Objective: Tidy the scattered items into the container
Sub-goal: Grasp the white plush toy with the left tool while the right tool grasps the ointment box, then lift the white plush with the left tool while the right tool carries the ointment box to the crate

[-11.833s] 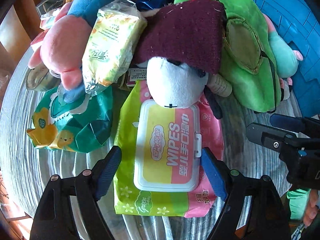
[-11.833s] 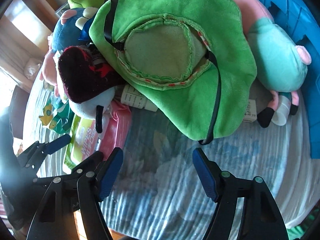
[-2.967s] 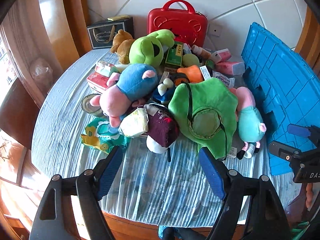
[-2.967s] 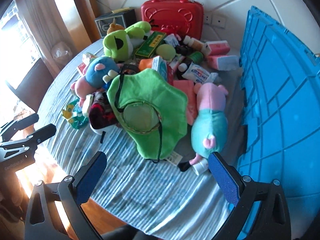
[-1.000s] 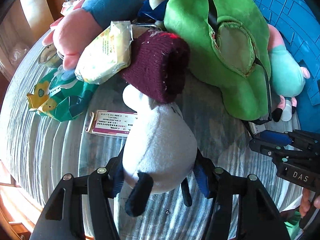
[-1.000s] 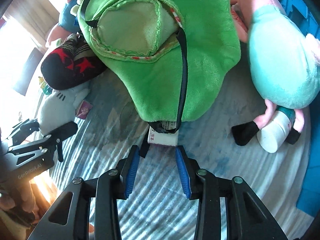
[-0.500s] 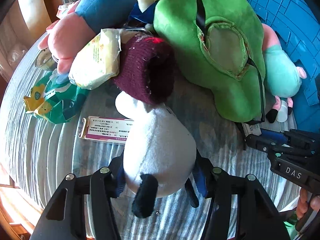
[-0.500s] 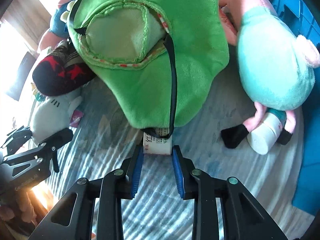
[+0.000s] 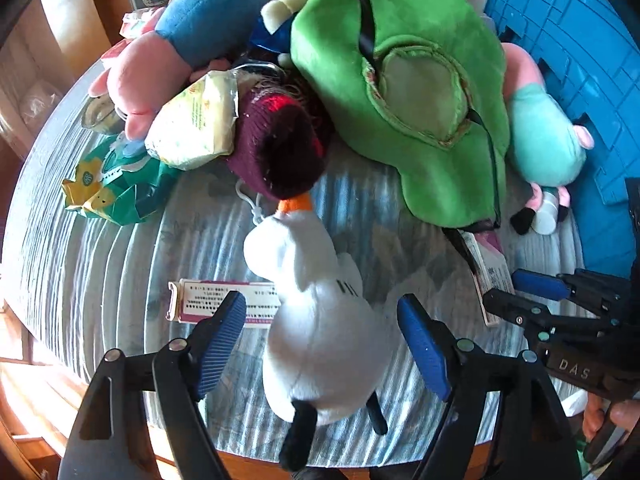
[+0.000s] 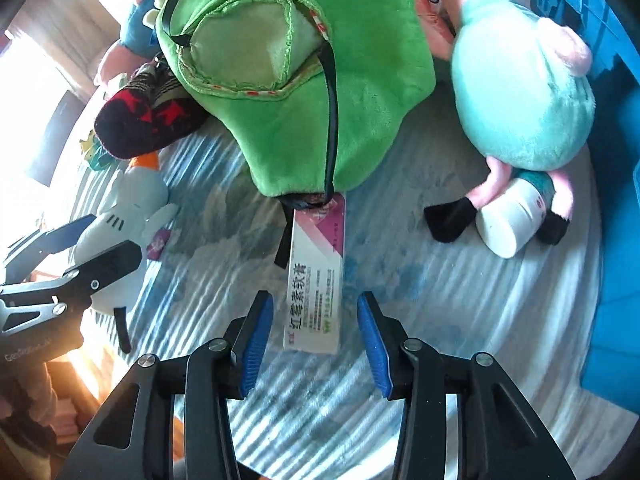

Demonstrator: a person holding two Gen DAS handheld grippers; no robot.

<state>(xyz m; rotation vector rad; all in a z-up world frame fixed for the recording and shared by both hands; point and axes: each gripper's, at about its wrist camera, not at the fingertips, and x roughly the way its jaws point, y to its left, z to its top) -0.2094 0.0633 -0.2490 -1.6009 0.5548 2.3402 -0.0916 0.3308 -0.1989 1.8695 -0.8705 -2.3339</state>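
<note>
In the left wrist view a white plush [image 9: 320, 320] with an orange nose lies on the striped tablecloth between the fingers of my left gripper [image 9: 322, 348]. Its jaws are opening, and a gap shows on each side of the plush. In the right wrist view a pink-and-white ointment box [image 10: 316, 288] lies between the pads of my right gripper [image 10: 314, 344]. These jaws are opening too, and the pads stand clear of the box. The box's far end sits under the strap of a green plush hat [image 10: 300, 80]. The blue crate [image 9: 580, 40] stands at the right.
A maroon knit hat [image 9: 276, 152], a yellow wipes pack [image 9: 196, 124], a green packet [image 9: 112, 188] and a blue-pink plush [image 9: 192, 40] are piled behind. A second flat box [image 9: 208, 304] lies by the left finger. A teal pig plush [image 10: 520, 92] and white bottle [image 10: 512, 220] lie beside the crate. The table edge [image 9: 240, 456] is close.
Both grippers' jaws have spread. The left pads have come off the white plush, whose orange nose now shows clear of the maroon hat. The right pads have left the box, now drawn out from under the green hat.
</note>
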